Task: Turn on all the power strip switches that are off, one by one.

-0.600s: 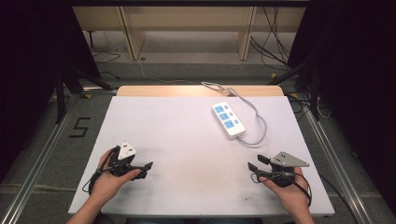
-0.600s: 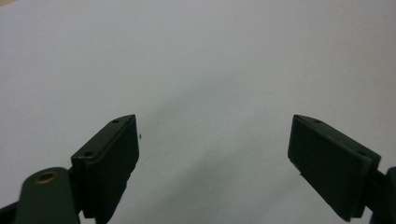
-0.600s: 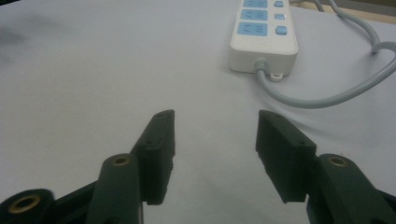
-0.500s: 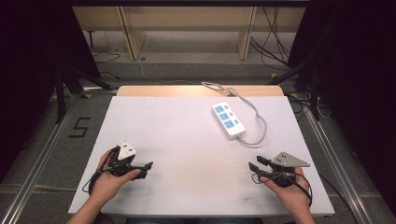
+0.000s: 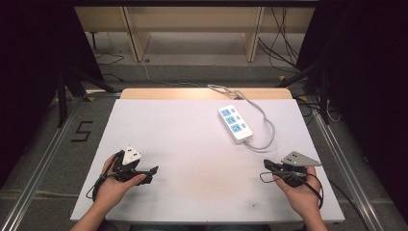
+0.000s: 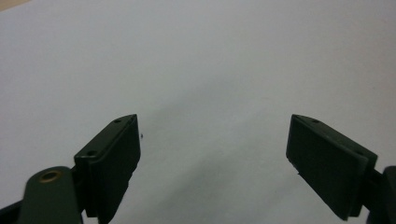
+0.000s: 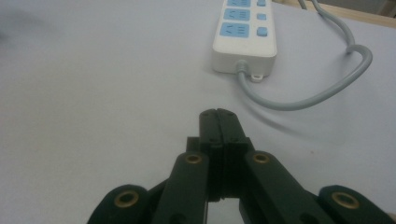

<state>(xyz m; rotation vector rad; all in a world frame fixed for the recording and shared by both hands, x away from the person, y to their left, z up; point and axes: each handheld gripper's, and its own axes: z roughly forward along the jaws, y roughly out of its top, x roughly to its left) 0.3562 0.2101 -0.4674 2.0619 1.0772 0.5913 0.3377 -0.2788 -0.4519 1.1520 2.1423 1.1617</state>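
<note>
The power strip is seen lying far right on the white surface, untouched; the left gripper is held with jaws apart, the right gripper pressed together; opening is likely needed before any approach.

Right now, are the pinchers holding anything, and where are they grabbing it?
Nothing is held. The left gripper is wide open over bare table. The right gripper is shut on nothing, short of the power strip.
</note>
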